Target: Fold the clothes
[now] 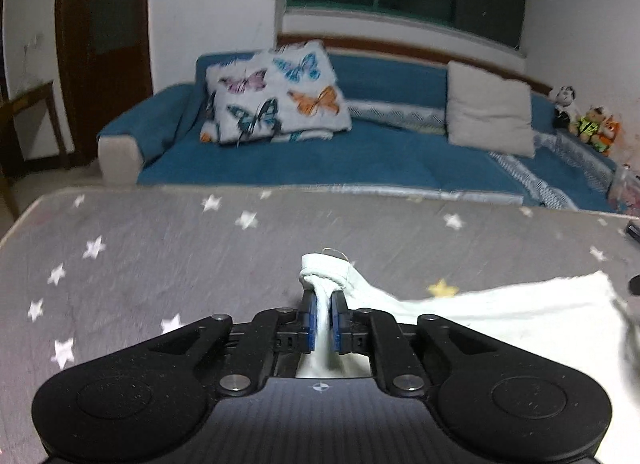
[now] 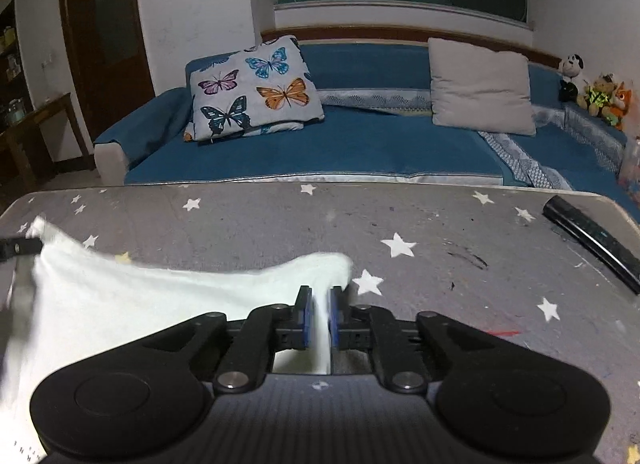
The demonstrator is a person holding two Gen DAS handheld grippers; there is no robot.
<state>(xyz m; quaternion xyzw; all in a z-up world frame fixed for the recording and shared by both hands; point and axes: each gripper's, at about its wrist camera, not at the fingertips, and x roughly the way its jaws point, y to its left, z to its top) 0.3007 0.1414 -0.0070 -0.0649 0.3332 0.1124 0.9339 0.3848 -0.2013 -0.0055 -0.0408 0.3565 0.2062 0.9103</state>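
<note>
wrist views: low over table (image 1: 160,248) | facing sofa (image 1: 360,152) (shared)

the garment (image 2: 120,296) lies on the worktop (image 2: 440,224); behind the worktop, the sofa (image 2: 360,152); a remote (image 2: 592,240) right of the garment.

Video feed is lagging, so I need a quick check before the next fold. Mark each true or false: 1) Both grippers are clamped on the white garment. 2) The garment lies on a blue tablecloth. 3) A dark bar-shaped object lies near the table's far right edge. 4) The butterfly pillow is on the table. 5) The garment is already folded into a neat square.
1) True: the left gripper and right gripper each pinch the white garment.
2) False: the cloth is grey with white stars.
3) True: the dark bar-shaped object.
4) False: the butterfly pillow is on the sofa.
5) False: it spans loosely between the grippers.
</note>
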